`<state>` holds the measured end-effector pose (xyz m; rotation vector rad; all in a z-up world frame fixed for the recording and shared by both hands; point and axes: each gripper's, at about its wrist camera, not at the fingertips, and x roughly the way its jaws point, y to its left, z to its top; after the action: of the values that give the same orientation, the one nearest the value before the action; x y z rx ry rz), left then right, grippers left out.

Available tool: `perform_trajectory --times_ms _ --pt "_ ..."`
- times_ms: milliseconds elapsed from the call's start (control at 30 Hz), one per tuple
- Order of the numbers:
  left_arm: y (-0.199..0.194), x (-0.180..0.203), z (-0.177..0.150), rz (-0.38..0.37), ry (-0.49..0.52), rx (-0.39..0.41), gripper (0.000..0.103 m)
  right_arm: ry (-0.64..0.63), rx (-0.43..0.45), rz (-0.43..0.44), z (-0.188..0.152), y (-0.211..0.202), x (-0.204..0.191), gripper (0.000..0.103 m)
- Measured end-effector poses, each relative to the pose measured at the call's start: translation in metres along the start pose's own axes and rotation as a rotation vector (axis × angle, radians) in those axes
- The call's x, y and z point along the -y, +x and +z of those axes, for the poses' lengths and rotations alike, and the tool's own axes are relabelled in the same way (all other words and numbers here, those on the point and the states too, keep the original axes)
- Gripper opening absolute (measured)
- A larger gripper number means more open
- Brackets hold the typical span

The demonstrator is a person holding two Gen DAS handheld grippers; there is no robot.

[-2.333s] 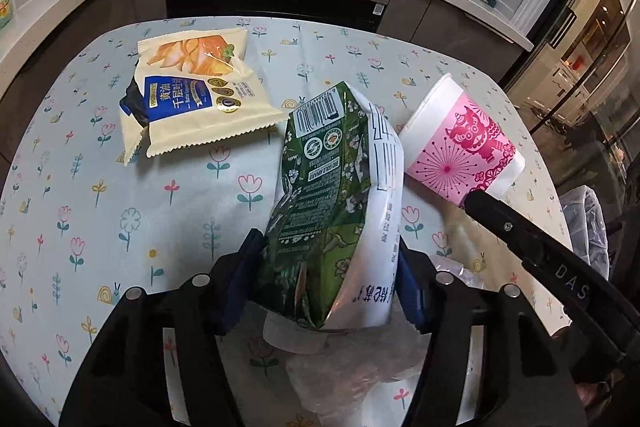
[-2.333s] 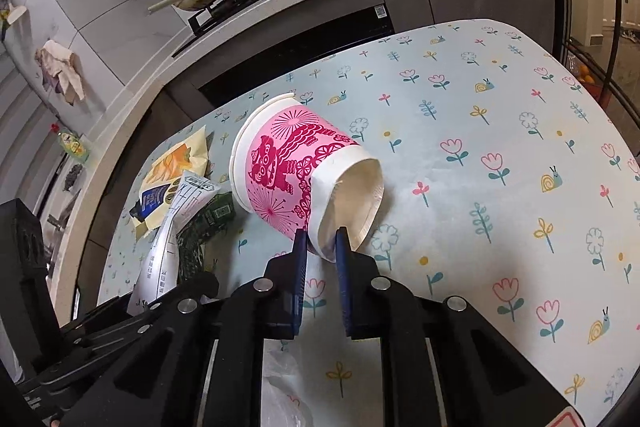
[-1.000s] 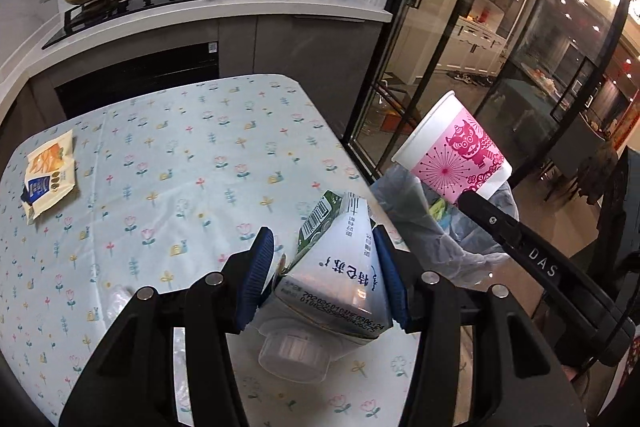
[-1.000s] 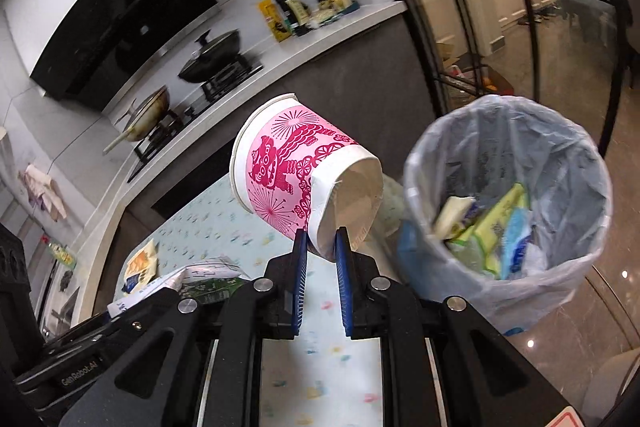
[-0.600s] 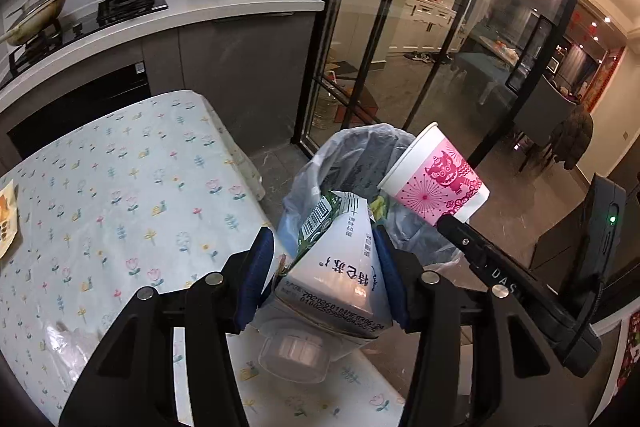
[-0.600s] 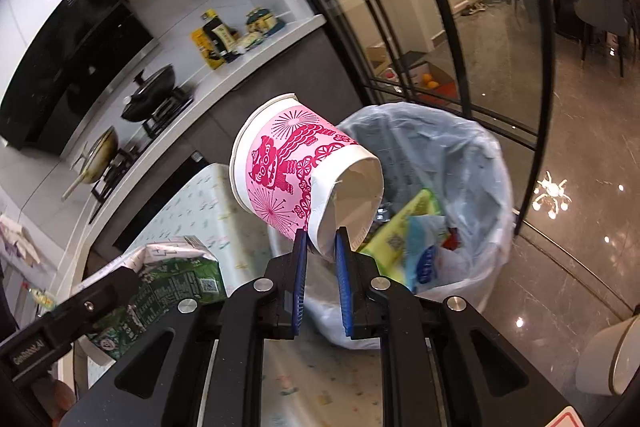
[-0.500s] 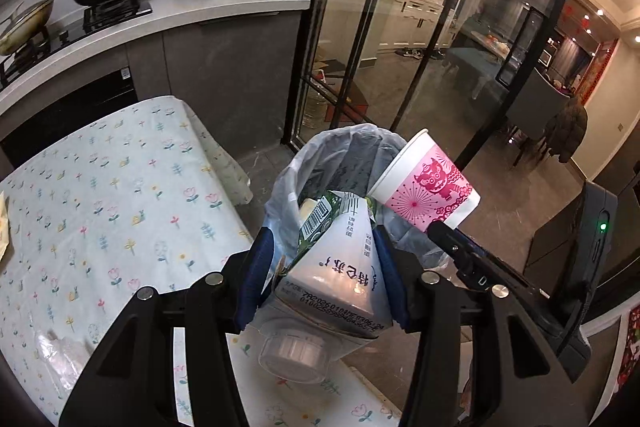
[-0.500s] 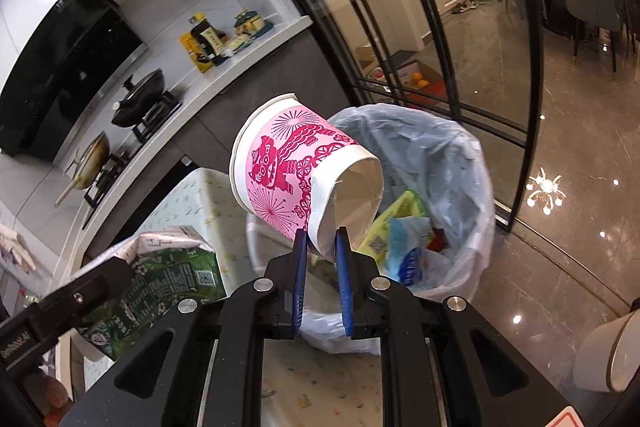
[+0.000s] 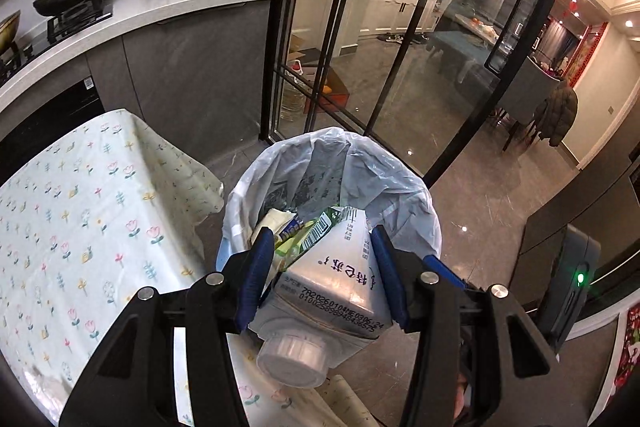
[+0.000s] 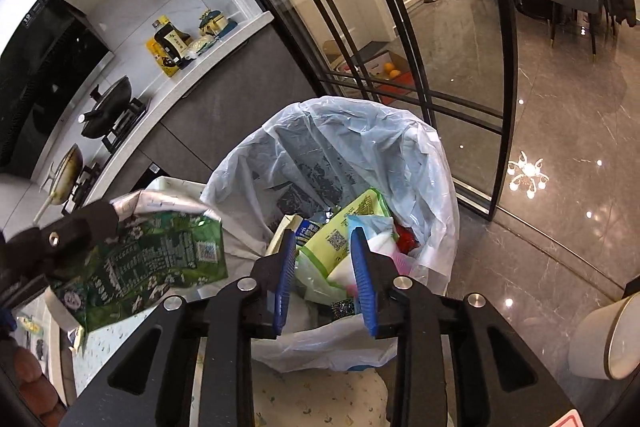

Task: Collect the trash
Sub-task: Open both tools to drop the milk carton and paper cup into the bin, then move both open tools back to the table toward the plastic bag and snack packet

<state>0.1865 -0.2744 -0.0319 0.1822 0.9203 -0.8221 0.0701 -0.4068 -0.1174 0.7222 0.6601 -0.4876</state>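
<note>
With my right gripper point(image 10: 324, 267) newly parted and apparently empty, my left gripper point(image 9: 324, 267) clamped the crushed green-and-white carton point(image 9: 340, 279) at lower centre, needing release squarely over the white-lined bin point(image 9: 400, 183).

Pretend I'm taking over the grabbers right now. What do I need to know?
Left gripper: clamped on the crumpled green-and-white carton, held over the lined trash bin.
Right gripper: jaws have just been opening and nothing is between them. The pink cup it carried a moment ago is gone from its grip; something pink and white shows among the wrappers in the bin.
Done: cup let go.
Left: open the left gripper so the carton drops in, then go back to the flowered table for any trash left there.
</note>
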Motion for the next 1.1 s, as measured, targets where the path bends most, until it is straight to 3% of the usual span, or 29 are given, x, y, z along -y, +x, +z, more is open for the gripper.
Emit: perform_trajectory --times_ms 100,200,467,867,967,1100 --pt "0.007 0.003 0.006 -0.025 -0.010 -0.008 0.049 0.009 0.000 -0.001 -0.001 -0.001 0.001 0.030" --pt "0.009 0.004 0.008 -0.011 -0.021 -0.006 0.062 0.008 0.000 0.001 -0.003 -0.003 -0.001 0.031" --pt "-0.005 -0.017 -0.001 0.022 -0.080 0.013 0.067 -0.022 0.010 0.027 -0.004 -0.013 -0.016 0.035" --pt "-0.066 -0.086 -0.032 0.141 -0.196 0.086 0.070 -0.167 0.004 0.109 -0.028 -0.039 -0.091 0.036" --pt "-0.083 -0.107 -0.041 0.173 -0.230 0.100 0.070 -0.203 -0.001 0.137 -0.039 -0.047 -0.113 0.042" --pt "-0.109 -0.136 -0.057 0.218 -0.266 0.123 0.070 -0.270 -0.017 0.173 -0.058 -0.055 -0.147 0.043"
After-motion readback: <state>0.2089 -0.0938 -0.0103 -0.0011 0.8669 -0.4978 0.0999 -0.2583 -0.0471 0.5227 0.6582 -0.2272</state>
